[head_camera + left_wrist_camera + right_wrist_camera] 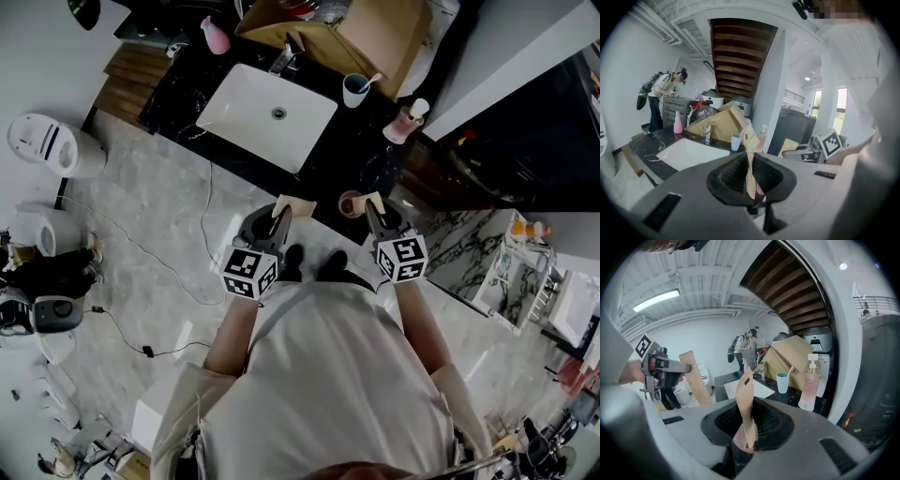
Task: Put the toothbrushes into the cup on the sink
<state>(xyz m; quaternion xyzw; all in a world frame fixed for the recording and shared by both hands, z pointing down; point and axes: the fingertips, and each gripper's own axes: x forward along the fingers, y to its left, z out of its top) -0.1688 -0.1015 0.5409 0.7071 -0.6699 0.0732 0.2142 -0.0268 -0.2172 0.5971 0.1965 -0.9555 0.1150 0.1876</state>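
Note:
A blue cup [356,90] with one toothbrush [373,80] in it stands on the black counter to the right of the white sink [246,127]. The cup [736,141] also shows past the left jaws, and the cup [782,382] in the right gripper view. My left gripper [280,210] is shut on a tan paper toothbrush packet [750,154], held upright in front of the counter. My right gripper [373,210] is shut on a second tan packet [746,401]. Both grippers hang side by side over the counter's front edge, well short of the cup.
A pink soap bottle [409,120] stands right of the cup, and a small pinkish cup [351,203] sits at the counter's front edge between the grippers. An open cardboard box [375,33] lies behind the sink. A person [661,93] works in the background. White appliances [52,145] stand on the floor at left.

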